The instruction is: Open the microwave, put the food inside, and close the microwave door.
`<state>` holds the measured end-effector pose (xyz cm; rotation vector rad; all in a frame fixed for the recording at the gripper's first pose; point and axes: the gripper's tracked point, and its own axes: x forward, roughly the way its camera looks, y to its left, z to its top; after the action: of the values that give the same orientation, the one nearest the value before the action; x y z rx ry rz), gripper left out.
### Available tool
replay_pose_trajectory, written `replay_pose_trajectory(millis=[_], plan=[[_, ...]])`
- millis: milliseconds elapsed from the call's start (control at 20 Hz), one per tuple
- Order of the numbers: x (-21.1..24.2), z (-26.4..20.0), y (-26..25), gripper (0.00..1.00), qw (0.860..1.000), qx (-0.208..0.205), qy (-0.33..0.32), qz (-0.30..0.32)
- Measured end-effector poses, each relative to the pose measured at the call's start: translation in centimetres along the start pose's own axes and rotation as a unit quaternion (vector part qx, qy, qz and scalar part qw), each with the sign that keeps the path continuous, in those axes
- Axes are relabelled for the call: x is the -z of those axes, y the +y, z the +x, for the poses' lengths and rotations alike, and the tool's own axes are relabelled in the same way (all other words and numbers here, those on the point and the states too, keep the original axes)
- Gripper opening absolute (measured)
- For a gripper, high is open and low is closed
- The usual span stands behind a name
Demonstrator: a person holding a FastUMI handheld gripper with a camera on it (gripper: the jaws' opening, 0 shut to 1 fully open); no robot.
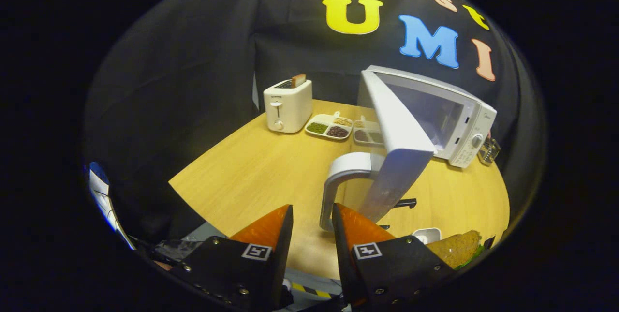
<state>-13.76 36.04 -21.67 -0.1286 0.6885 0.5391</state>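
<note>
1. At about ten o'clock from my gripper (312, 217), far over the wooden table (251, 176), I see a white toaster (287, 105) with one slice of bread (298, 80) standing up out of its slot.
2. Just beside the toaster, toward eleven o'clock, lies a white divided tray (329, 126) with green, dark and pale grains in its compartments. A second tray (366, 136) lies just beside it and is partly hidden behind the microwave door.
3. My gripper is released: the two fingers stand apart with bare table between them, and they grasp nothing.
4. The microwave door (399, 147) is swung wide open toward me. Its white handle (341, 181) is at about twelve o'clock, just ahead of the fingers; the lower end of the handle comes down right next to the tip of the right finger, and I cannot tell if they touch.
5. The microwave (454, 123) itself stands at one o'clock, beyond the door, with the cavity open and the knob panel on its far side.
6. At three o'clock, close to the right finger, the food (457, 248) lies on the table: a sandwich of brown bread with some green at its edge. A small white dish (428, 234) is just beside it.
</note>
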Motion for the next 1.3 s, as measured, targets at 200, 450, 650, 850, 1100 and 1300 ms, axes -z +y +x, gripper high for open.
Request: replay_pose_trajectory(millis=[200, 450, 650, 850, 1100, 1300], plan=[[-1.0, 0.2, 4.1, 0.49, 0.996, -0.082, -0.016, 0.009], [-4.1, -4.2, 5.1, 0.96, 0.981, -0.18, -0.067, 0.034], [-7.0, -8.4, 1.3, 0.96, 0.971, -0.207, -0.093, 0.07], [-7.9, -11.4, -5.1, 0.96, 0.973, -0.193, -0.106, 0.076], [-5.5, -12.1, -13.7, 0.96, 0.982, -0.155, -0.076, 0.071], [-2.5, -11.8, -19.1, 0.96, 0.987, -0.139, -0.034, 0.079]])
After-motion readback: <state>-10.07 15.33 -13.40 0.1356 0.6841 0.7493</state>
